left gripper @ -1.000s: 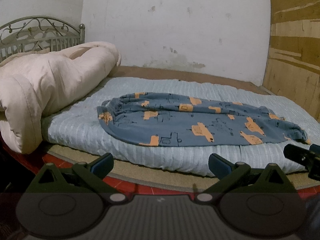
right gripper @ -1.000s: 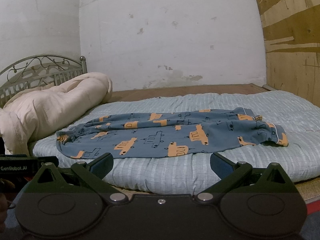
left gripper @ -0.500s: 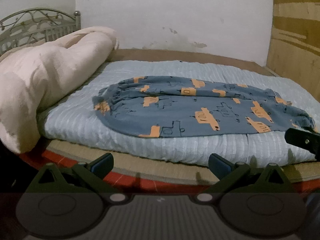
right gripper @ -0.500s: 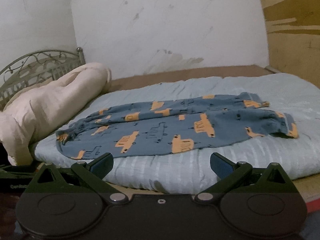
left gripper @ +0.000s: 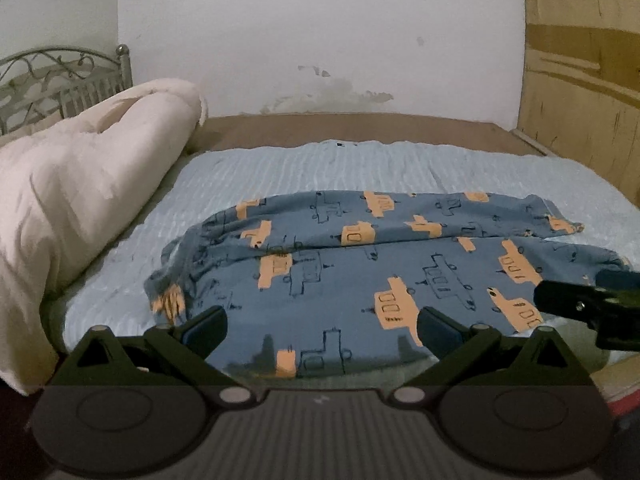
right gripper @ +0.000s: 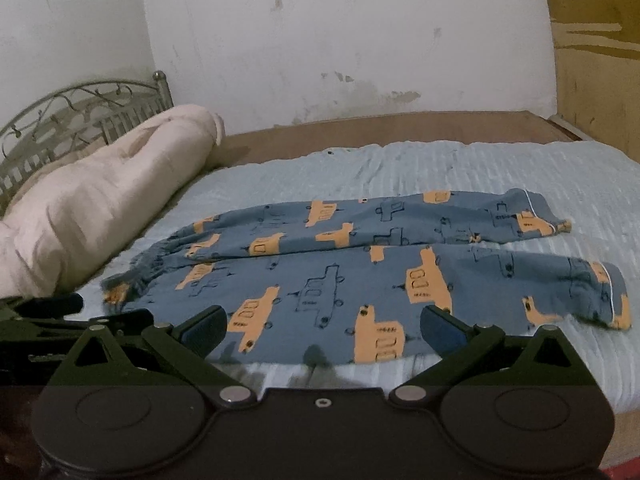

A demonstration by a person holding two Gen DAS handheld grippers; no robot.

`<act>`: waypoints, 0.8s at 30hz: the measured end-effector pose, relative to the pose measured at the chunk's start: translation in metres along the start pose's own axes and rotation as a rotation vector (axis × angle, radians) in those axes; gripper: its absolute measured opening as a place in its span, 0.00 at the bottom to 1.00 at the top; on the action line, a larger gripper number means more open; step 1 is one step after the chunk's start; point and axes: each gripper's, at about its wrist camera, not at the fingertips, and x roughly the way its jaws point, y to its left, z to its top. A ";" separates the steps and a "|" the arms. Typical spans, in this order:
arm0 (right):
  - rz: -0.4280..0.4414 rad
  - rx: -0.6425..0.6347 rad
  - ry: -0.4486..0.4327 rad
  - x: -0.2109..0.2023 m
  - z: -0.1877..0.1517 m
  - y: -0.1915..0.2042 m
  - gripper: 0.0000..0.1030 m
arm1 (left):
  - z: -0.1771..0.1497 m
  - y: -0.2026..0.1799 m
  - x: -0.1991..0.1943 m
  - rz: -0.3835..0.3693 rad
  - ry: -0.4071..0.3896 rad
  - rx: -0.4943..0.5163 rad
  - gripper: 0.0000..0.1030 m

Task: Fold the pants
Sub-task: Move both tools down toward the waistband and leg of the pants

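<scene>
Where the left gripper gapes: pants, near hem (partly) hidden.

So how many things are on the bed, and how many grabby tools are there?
Pants: 1, blue with orange trucks, lying flat
Rolled cream quilt: 1
Light blue mattress cover: 1
Tools: 2, the left tool and the right tool, both open and empty
Total: 5
</scene>
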 end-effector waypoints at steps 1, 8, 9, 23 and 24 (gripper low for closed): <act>-0.001 -0.004 0.004 0.005 0.004 -0.001 0.99 | 0.003 -0.001 0.004 0.006 0.007 0.010 0.99; 0.019 -0.015 0.010 0.030 0.021 -0.006 0.99 | 0.023 0.002 0.024 0.067 0.051 0.050 0.99; 0.020 -0.016 0.014 0.034 0.023 -0.006 0.99 | 0.025 0.002 0.026 0.075 0.056 0.054 0.99; 0.173 -0.162 -0.076 0.077 0.050 -0.024 0.99 | 0.076 0.043 0.079 0.175 0.099 0.088 0.99; 0.196 -0.164 -0.072 0.081 0.054 -0.026 0.99 | 0.080 0.049 0.083 0.186 0.102 0.086 0.99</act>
